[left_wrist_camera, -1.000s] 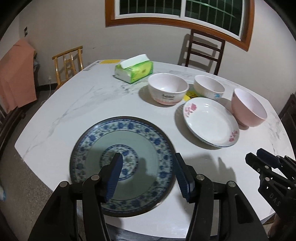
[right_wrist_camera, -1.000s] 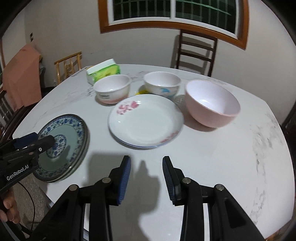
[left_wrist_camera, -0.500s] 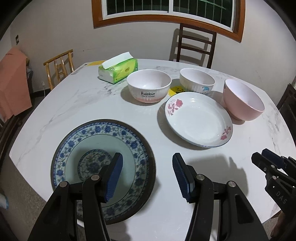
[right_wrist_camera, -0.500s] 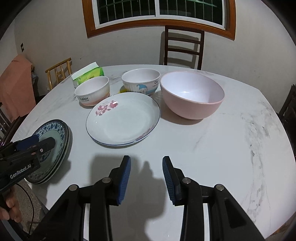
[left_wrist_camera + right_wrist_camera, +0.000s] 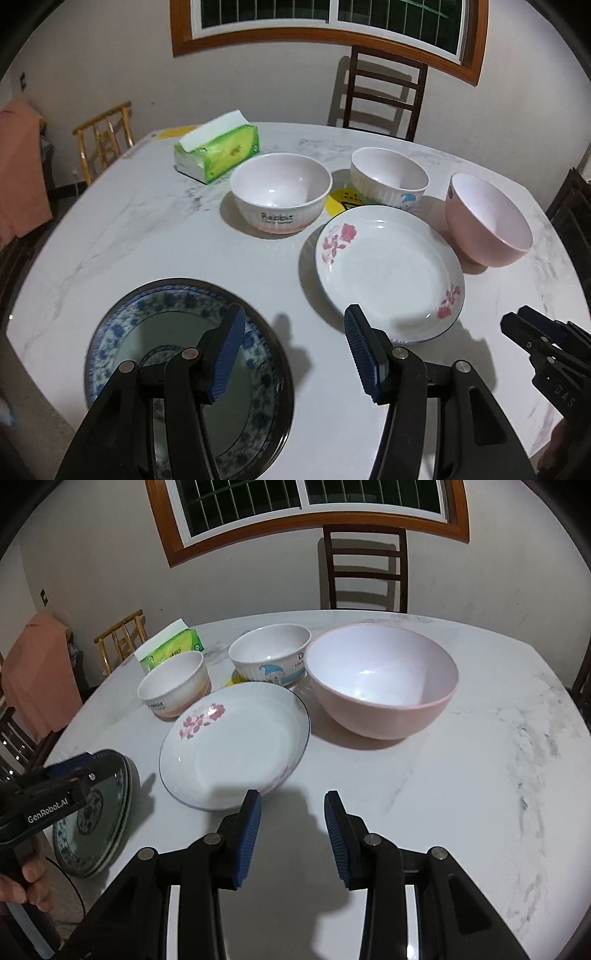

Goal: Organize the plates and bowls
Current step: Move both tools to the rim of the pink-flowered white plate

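Left tool [image 5: 293, 349]: your jaws gape, empty, above the blue plate [image 5: 147, 325].
Right tool [image 5: 291, 836]: parted, empty, near the white plate [image 5: 236, 746].

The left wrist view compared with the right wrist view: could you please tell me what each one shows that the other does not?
Only the left wrist view shows the "Rabbit" lettering on the near white bowl face-on, and the blue patterned plate's full width under the open left tool.

Only the right wrist view shows the cartoon figure on the second white bowl clearly, the pink bowl's whole interior, and the fingers holding the left tool.

Both show the floral plate, the tissue pack and the open right tool.
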`<state>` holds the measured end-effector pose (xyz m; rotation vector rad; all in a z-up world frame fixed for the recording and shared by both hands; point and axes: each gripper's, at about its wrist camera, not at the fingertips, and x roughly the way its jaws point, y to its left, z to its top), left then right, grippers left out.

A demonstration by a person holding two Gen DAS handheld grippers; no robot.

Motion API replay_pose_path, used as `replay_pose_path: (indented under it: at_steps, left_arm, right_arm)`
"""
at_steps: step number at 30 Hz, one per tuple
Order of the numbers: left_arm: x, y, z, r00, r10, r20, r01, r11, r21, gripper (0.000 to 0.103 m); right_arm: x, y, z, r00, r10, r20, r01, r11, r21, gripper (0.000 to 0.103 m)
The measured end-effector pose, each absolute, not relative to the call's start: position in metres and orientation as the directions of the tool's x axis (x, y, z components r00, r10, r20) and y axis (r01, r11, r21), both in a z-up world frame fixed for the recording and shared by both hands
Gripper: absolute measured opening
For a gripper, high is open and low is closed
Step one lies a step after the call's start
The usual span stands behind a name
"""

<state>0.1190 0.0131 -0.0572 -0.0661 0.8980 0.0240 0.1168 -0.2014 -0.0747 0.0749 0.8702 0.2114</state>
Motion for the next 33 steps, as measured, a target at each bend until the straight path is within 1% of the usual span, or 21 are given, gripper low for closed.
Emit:
replay_pose_path:
  at_steps: [3, 5, 8, 12, 15, 18, 20, 25, 29, 33]
  left_arm:
    - [0.131, 0.015, -0.061, 0.608, -0.025, -0.794, -0.050, 0.996, -0.070, 0.053]
    - [0.139, 0.017, -0.064, 0.595, -0.047, -0.802, -0.046, 0.995, -0.092, 0.053]
    - [0.152, 0.019, -0.071, 0.567, -0.092, -0.819, -0.035, 0.990, -0.135, 0.052]
    - [0.169, 0.023, -0.080, 0.523, -0.168, -0.836, -0.030, 0.976, -0.215, 0.049]
    - [0.179, 0.024, -0.085, 0.506, -0.190, -0.841, -0.032, 0.971, -0.238, 0.048]
    - [0.188, 0.022, -0.091, 0.492, -0.194, -0.848, -0.025, 0.971, -0.236, 0.045]
    - [0.193, 0.023, -0.095, 0.482, -0.207, -0.852, -0.025, 0.968, -0.250, 0.044]
    - [0.205, 0.024, -0.100, 0.471, -0.225, -0.853, -0.024, 0.963, -0.267, 0.039]
    - [0.212, 0.022, -0.105, 0.459, -0.234, -0.857, -0.008, 0.964, -0.268, 0.033]
    - [0.219, 0.021, -0.110, 0.446, -0.243, -0.861, -0.007, 0.961, -0.275, 0.030]
  right_arm:
    - [0.130, -0.203, -0.077, 0.616, 0.218, -0.757, -0.150, 0.976, 0.159, 0.036]
    - [0.139, -0.205, -0.081, 0.602, 0.243, -0.761, -0.154, 0.970, 0.188, 0.036]
    - [0.152, -0.207, -0.090, 0.577, 0.268, -0.772, -0.147, 0.963, 0.225, 0.036]
    - [0.168, -0.210, -0.098, 0.566, 0.288, -0.773, -0.142, 0.957, 0.252, 0.036]
    - [0.179, -0.208, -0.102, 0.557, 0.302, -0.774, -0.142, 0.953, 0.269, 0.035]
    - [0.191, -0.208, -0.108, 0.548, 0.312, -0.776, -0.142, 0.949, 0.281, 0.034]
    - [0.196, -0.207, -0.110, 0.545, 0.312, -0.778, -0.144, 0.949, 0.279, 0.029]
    - [0.208, -0.203, -0.116, 0.531, 0.319, -0.785, -0.160, 0.948, 0.276, 0.027]
    - [0.217, -0.201, -0.120, 0.523, 0.322, -0.789, -0.169, 0.947, 0.275, 0.016]
    - [0.223, -0.201, -0.125, 0.513, 0.329, -0.793, -0.165, 0.944, 0.285, 0.013]
